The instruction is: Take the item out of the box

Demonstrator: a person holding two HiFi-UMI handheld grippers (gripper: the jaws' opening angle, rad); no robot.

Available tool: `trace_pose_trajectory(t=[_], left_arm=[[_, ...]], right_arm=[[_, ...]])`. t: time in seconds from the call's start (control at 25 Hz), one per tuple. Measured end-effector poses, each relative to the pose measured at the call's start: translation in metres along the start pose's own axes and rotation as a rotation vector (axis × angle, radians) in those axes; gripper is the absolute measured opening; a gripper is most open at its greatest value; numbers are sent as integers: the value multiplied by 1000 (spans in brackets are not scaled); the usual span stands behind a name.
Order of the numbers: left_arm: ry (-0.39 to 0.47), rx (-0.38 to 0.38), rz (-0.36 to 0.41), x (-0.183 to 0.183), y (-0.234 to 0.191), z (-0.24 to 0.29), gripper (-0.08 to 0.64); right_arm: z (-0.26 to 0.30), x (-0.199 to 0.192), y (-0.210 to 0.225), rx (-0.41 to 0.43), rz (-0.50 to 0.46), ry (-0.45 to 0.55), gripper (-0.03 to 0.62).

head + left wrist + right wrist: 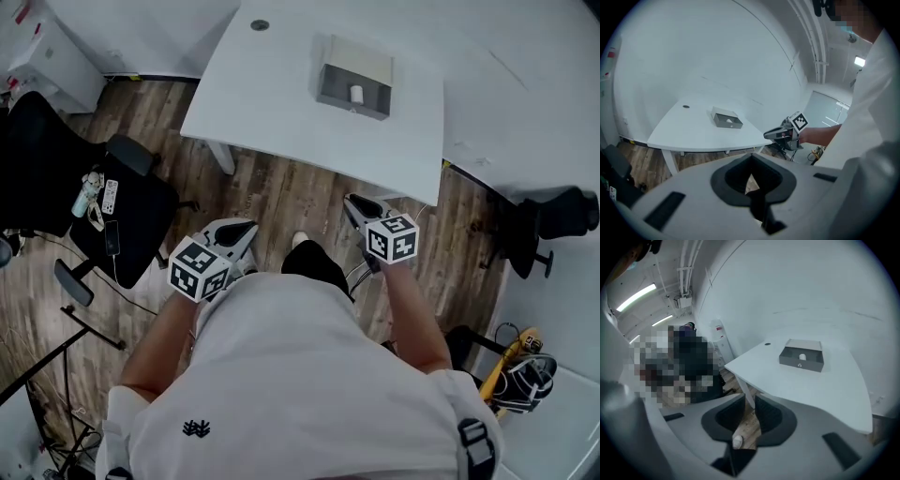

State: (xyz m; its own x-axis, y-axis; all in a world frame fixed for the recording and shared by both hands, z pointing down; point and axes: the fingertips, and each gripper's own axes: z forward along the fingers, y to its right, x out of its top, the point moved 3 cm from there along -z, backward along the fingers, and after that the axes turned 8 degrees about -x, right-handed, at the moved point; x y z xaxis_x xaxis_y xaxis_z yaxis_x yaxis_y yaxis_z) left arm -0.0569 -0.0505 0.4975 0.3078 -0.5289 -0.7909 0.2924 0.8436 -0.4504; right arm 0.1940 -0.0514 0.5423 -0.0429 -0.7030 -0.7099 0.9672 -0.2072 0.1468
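I hold both claws low over the wood floor [281, 192], well short of the white surface [272, 103]. The left claw [247, 226] is pressed together and the right claw [352, 201] is slightly spread, both empty. The small white item [356, 93] sits inside the grey box [330, 86], upper middle of the frame.

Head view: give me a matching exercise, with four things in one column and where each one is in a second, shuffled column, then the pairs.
Things
1. grey box
2. small white item
3. black office chair
4. right gripper

Places
A. held in the air over the wood floor, short of the white table
B. inside the box
C. on the table top
D. standing on the floor at the view's left

Pairs: 1-C, 2-B, 3-D, 4-A
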Motion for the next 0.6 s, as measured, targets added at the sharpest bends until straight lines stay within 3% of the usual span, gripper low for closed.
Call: trace_pose_trajectory(t=[0.28, 0.6], left_arm=[[62, 116, 2, 30, -45, -6, 6], [129, 235, -29, 90, -86, 18, 8]], right_arm=[[52, 70, 58, -24, -38, -5, 89], [128, 136, 145, -22, -37, -74, 127]])
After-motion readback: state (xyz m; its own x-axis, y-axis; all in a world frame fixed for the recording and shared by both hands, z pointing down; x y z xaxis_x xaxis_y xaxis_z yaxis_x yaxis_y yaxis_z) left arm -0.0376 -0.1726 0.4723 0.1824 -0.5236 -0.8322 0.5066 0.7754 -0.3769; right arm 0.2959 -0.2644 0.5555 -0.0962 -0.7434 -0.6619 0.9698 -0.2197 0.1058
